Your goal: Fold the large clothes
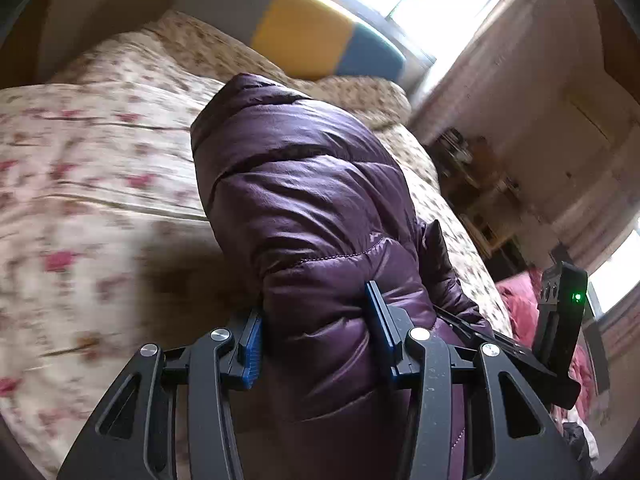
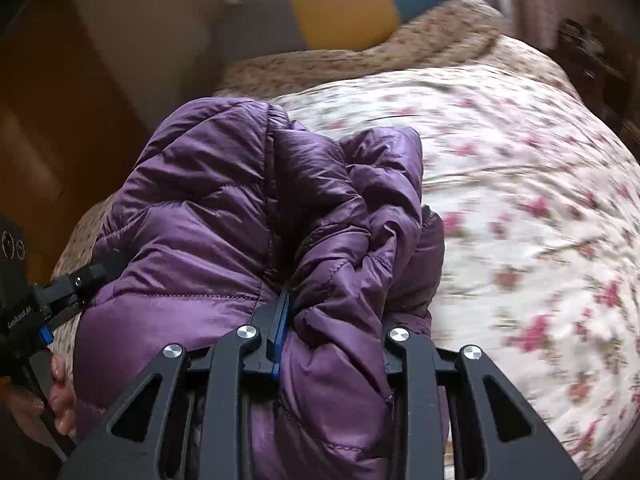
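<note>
A purple quilted puffer jacket [image 1: 304, 184] hangs bunched over a bed, stretching away from both cameras. In the left wrist view, my left gripper [image 1: 316, 320] is shut on a thick fold of it, with the blue pads [image 1: 252, 344] pressing on both sides. My right gripper [image 2: 336, 320] is shut on another gathered fold of the jacket [image 2: 200, 200]. One of its blue pads [image 2: 280, 328] shows; puffy fabric hides the other finger. The two grippers hold the jacket side by side. The right gripper's body [image 1: 560, 312] shows beside the left. A hand [image 2: 56, 392] holds the left gripper [image 2: 24, 300].
Under the jacket lies a bed with a floral quilt [image 1: 80, 200] [image 2: 520, 200]. A grey, yellow and blue striped pillow [image 1: 312, 36] sits at its far end below a bright window. Cluttered shelves [image 1: 472, 168] and a pink cloth [image 1: 520, 304] lie to the right. A wooden panel [image 2: 48, 120] stands to the left.
</note>
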Demonstrator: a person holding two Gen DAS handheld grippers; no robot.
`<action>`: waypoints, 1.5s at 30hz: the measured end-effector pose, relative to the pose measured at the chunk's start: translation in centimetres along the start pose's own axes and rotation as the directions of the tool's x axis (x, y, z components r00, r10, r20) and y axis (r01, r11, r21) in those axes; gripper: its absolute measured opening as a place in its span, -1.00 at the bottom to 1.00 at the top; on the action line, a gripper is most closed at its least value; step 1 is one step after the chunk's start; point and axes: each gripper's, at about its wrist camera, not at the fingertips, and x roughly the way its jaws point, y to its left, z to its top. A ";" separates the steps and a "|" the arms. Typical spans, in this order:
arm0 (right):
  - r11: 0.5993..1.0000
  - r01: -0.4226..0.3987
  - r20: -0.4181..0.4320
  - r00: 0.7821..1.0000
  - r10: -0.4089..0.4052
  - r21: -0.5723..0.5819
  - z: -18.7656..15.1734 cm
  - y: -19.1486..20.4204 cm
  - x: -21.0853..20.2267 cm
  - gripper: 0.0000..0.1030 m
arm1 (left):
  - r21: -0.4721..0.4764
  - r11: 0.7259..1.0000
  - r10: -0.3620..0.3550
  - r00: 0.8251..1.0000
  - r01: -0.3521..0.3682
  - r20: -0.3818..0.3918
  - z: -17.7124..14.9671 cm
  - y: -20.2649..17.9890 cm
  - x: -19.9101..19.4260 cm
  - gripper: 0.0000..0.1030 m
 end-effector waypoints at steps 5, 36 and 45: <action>0.993 -0.037 -0.022 0.999 0.035 -0.112 -0.8 6.8 2.0 -0.53 | -0.050 0.997 0.063 0.996 -0.060 0.056 -1.1 4.1 -4.8 -0.12; 0.837 0.201 0.138 0.979 -0.151 -0.509 -6.6 20.7 10.8 -0.41 | -0.211 0.918 0.367 0.921 -0.336 0.131 -4.4 12.9 -8.9 0.24; 0.839 0.255 0.185 0.965 -0.187 -0.481 -6.8 21.4 6.6 0.14 | -0.169 0.885 0.460 0.871 -0.434 0.174 -6.0 9.0 -12.3 0.25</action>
